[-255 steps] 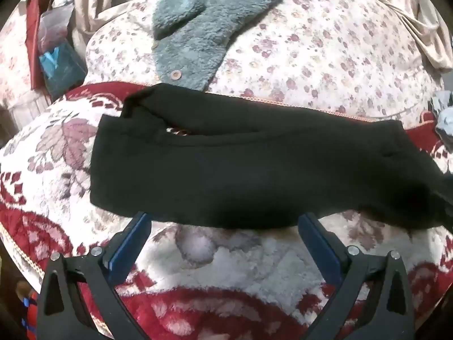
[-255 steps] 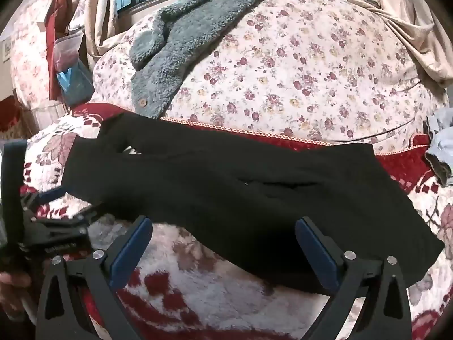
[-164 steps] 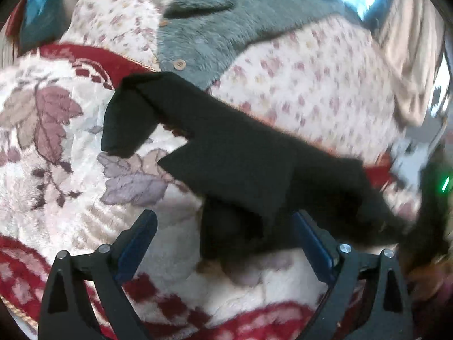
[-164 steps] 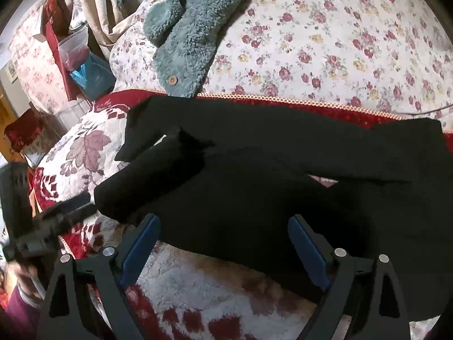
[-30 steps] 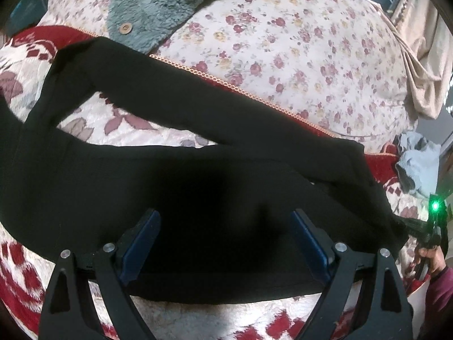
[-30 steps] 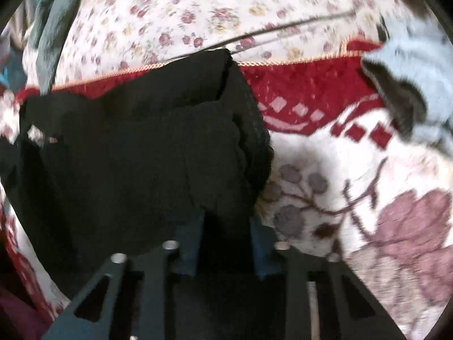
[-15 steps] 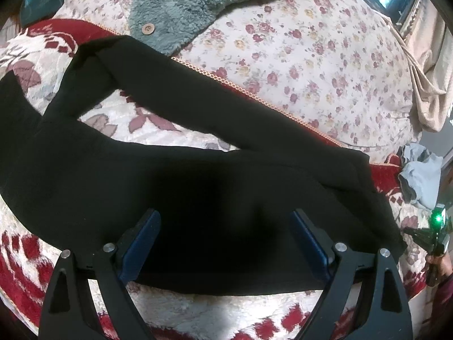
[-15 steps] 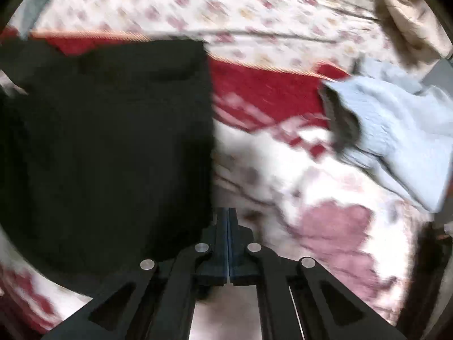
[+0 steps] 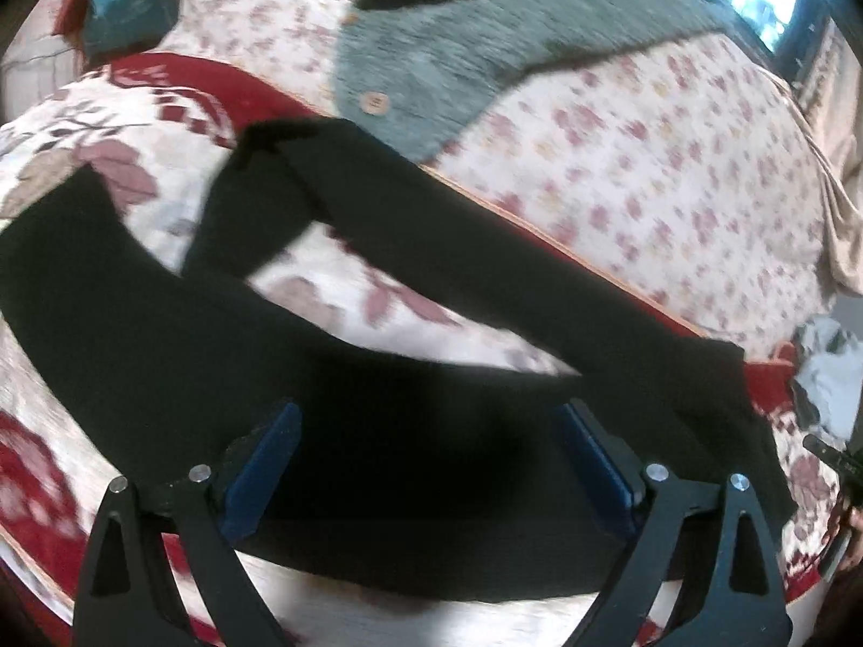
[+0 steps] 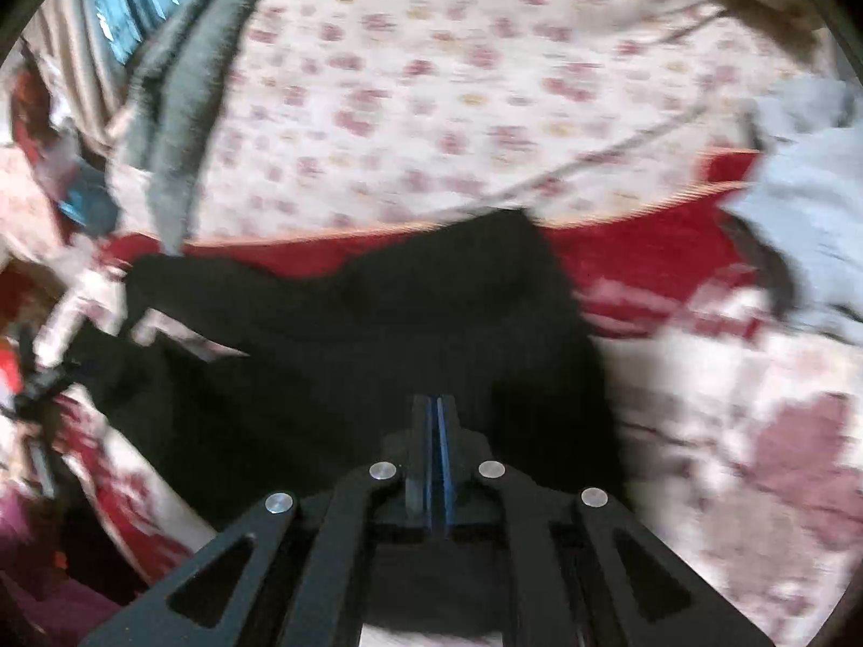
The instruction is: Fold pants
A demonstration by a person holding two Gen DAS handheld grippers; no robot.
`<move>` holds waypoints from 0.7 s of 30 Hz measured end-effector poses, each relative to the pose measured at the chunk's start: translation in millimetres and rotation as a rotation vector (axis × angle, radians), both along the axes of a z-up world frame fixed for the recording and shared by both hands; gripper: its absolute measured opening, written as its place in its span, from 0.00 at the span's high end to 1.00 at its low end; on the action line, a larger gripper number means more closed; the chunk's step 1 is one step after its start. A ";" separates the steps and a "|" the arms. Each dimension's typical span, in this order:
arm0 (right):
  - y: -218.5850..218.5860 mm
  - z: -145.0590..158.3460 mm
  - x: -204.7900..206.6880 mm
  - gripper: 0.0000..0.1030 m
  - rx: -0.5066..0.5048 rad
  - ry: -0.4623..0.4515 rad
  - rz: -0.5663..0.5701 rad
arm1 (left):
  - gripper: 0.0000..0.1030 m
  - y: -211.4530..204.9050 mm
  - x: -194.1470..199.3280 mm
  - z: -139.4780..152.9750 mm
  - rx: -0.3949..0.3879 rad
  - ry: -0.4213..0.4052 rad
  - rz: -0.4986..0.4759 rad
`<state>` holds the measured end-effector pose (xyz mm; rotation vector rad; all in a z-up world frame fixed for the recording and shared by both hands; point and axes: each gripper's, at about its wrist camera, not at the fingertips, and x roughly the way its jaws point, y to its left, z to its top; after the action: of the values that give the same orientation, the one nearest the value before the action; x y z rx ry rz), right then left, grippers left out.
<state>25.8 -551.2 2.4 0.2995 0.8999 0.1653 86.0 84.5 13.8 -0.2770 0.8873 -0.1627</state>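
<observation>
On the bed's red floral blanket [image 9: 135, 124] your black pants [image 9: 377, 420] lie limp, legs splayed. Left gripper [image 9: 426, 463] jaws gape; right gripper [image 10: 436, 431] jaws are clenched, whether on cloth is unclear. Soft, light fabric: pinch hems or waistband.

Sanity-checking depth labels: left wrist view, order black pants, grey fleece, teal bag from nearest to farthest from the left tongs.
1. Black pants: right under the open left tongs, spread across the quilt.
2. Grey fleece: beyond the pants, upper centre, on the floral cover.
3. Teal bag: farthest, top left corner.
</observation>
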 end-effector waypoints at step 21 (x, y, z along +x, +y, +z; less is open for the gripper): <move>187.3 -13.1 105.6 0.95 0.373 -0.040 0.344 | 0.06 76.3 53.2 -7.9 -0.108 0.042 0.044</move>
<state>131.3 -363.9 -10.6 0.4841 0.8732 0.6594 139.2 160.8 6.0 -0.4017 0.9152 -0.1649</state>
